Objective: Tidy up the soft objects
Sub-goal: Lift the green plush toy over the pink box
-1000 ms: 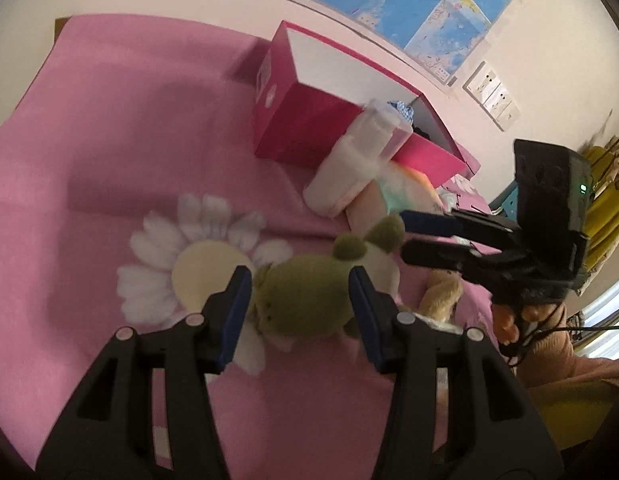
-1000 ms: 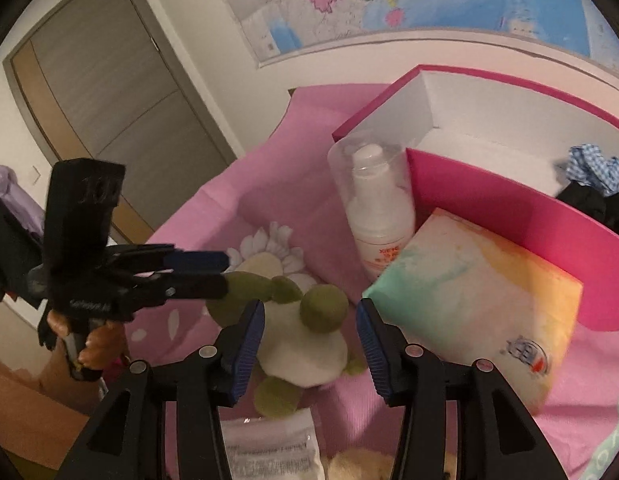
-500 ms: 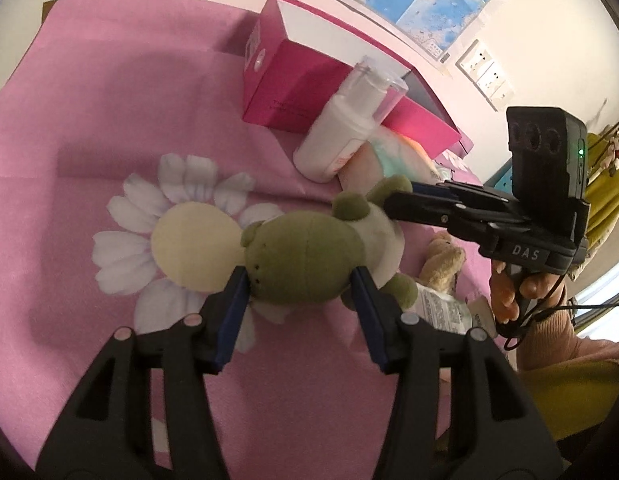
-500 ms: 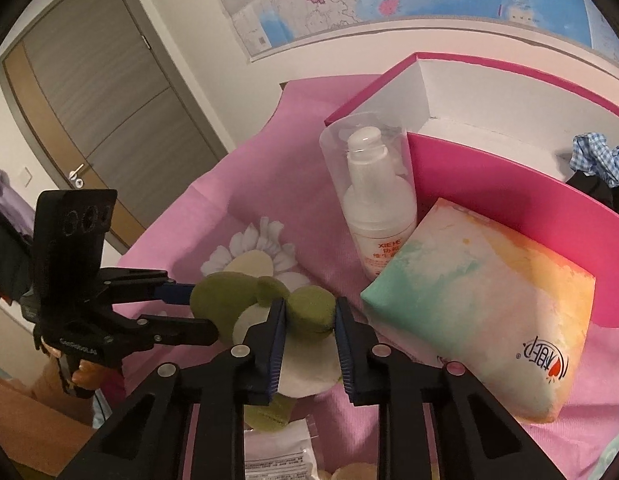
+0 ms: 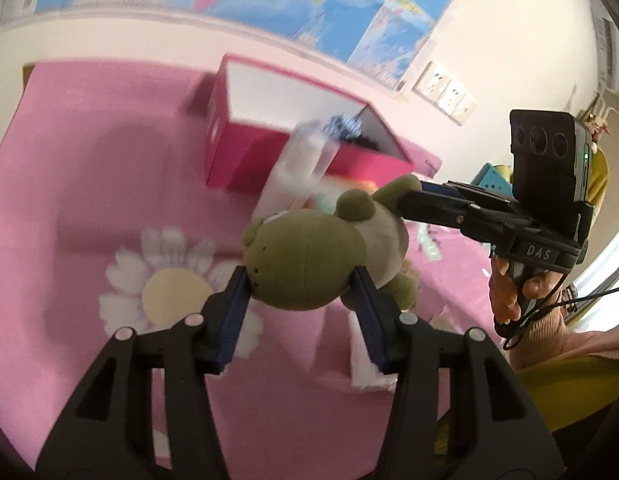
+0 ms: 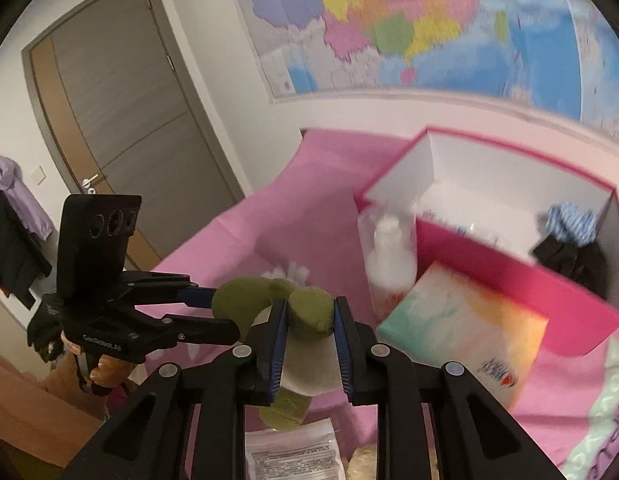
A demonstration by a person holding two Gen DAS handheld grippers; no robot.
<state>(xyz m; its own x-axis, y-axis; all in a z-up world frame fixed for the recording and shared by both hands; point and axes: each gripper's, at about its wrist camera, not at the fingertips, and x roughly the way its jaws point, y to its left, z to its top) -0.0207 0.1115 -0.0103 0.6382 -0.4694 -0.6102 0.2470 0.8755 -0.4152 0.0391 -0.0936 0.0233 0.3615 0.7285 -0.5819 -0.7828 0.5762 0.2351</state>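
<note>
A green and white plush frog [image 5: 309, 256] hangs above the pink cloth, held by both grippers. My left gripper [image 5: 301, 280] is shut on its round head. My right gripper [image 6: 309, 316] is shut on one of its green limbs [image 6: 313, 312]; it also shows in the left wrist view [image 5: 421, 196]. The open pink box [image 6: 509, 276] with a white inside stands behind, holding blue checked cloth [image 6: 569, 220] and a black item [image 6: 569, 256]. It also shows in the left wrist view [image 5: 237, 160].
A white lotion bottle with a clear cap [image 6: 389, 256] leans on the box front. A pastel tissue pack [image 6: 465, 332] lies beside it. A small white packet [image 6: 293, 452] lies below the frog. The pink cloth has a daisy print [image 5: 169, 292]. A door [image 6: 129, 120] stands left.
Both grippers have lifted the frog off the cloth and raised it toward the box. The right gripper went from open around the frog's limb to shut on it.
</note>
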